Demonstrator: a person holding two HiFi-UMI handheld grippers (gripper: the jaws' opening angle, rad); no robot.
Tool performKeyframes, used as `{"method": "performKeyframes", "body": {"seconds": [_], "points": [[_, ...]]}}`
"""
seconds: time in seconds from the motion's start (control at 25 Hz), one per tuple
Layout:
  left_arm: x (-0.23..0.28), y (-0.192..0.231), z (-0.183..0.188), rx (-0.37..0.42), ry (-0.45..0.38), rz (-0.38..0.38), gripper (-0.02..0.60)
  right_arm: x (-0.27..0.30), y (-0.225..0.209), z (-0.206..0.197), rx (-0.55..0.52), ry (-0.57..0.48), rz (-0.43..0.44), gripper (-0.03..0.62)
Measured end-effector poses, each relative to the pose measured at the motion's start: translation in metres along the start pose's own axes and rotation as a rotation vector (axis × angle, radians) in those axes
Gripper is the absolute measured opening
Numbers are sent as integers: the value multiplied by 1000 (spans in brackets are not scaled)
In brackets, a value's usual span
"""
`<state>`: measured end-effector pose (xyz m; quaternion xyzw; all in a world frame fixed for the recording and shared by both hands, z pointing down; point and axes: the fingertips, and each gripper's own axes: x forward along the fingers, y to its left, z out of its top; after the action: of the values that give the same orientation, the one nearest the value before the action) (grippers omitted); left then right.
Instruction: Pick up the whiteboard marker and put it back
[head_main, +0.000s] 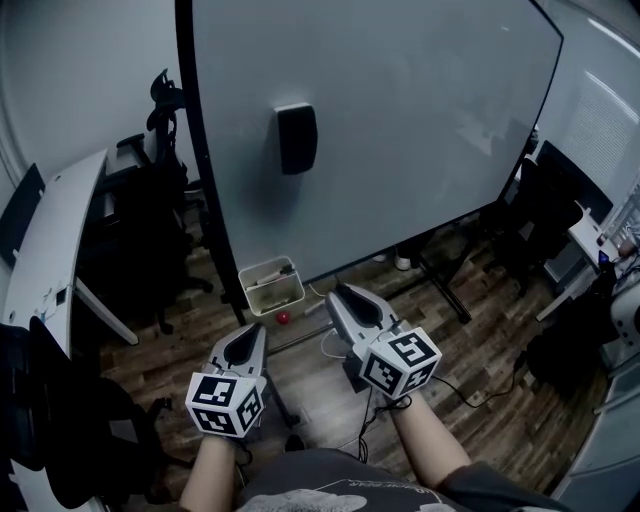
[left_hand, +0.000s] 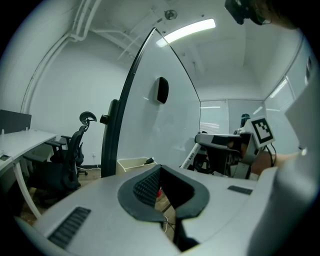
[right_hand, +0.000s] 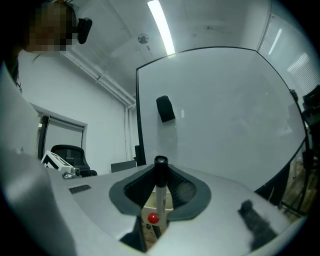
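marker: black-capped whiteboard marker with a pale grey printed barrel (right_hand: 160, 194), slim cylinder, cap end at the top, small dark print down the barrel, too small to read
marker place: stands upright between the fingers of the right gripper (right_hand: 160, 172), cap just above the pad tops, barrel running down through the gap; off the floor, apart from the board; I can't make it out in the head view
right fingers: closed on the marker barrel, ribbed dark pads on both sides
right gripper pose: held out in front of the person, roughly level, aimed at the board; in the head view the right gripper (head_main: 343, 296) is right of and further forward than the left
left fingers: left gripper (left_hand: 159, 175) shows a narrow gap, nothing between the pads, only floor and a spot of red seen through it
left gripper pose: low and near the body in the head view, left gripper (head_main: 247, 338) aimed toward the bin
board: large white whiteboard on a black rolling frame (head_main: 400, 130), blank
eraser: black rectangular eraser (head_main: 297, 138) stuck on the board, upper middle
bin: small cream rectangular bin (head_main: 251, 276) on the floor at the foot of the board, items inside unclear
ball: small red ball (head_main: 283, 317) on the floor just beside the bin, also seen through the right gap (right_hand: 153, 218)
floor: dark wood-plank floor (head_main: 480, 380)
side: black office chair (left_hand: 75, 145) left of the board
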<state>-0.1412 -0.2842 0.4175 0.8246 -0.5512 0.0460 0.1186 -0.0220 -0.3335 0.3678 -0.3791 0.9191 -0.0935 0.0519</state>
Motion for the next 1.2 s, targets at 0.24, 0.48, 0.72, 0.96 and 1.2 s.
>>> {"method": "performKeyframes", "body": {"seconds": [0.24,0.48,0.72,0.96,1.2], "points": [[21,30,1,-19,8,9,12,38,-11,-5,53,0,1,83],[32,53,-3,-39,20,22,12,70,-15,-27,61,44,-3,83],[39,63,-5,-47,30,19,12,86,-18,-53,35,99,-11,83],[40,69,-9,-46,36,11,12,89,-20,-73,14,134,-33,83],[40,62,-11,-31,45,0,12,84,-23,-76,13,133,-39,83]]}}
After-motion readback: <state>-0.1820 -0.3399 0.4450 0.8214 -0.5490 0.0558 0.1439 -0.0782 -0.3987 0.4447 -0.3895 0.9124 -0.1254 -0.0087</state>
